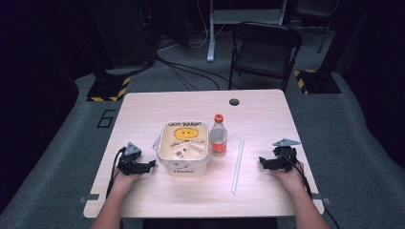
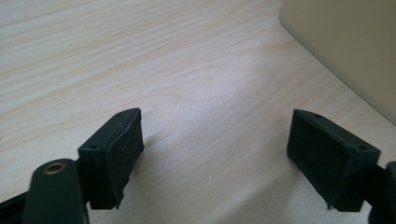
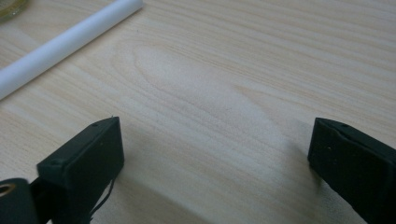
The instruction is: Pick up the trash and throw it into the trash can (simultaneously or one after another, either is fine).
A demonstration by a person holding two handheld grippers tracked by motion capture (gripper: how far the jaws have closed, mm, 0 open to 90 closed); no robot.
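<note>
While parked low on the table (image 1: 267,107) with jaws spread wide and empty, left gripper (image 1: 152,164) just beside the takeaway container (image 1: 185,148), right gripper (image 1: 261,162) near the white tube (image 1: 238,164) right of it. Bottle (image 1: 218,135) touching the container's right side: likely to topple if nudged carelessly.

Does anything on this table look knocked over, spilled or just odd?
Nothing spilled or toppled. The bottle stands upright with its red cap on, beside the lidded container. The white tube lies flat. Both the left gripper and right gripper are open, holding nothing.
</note>
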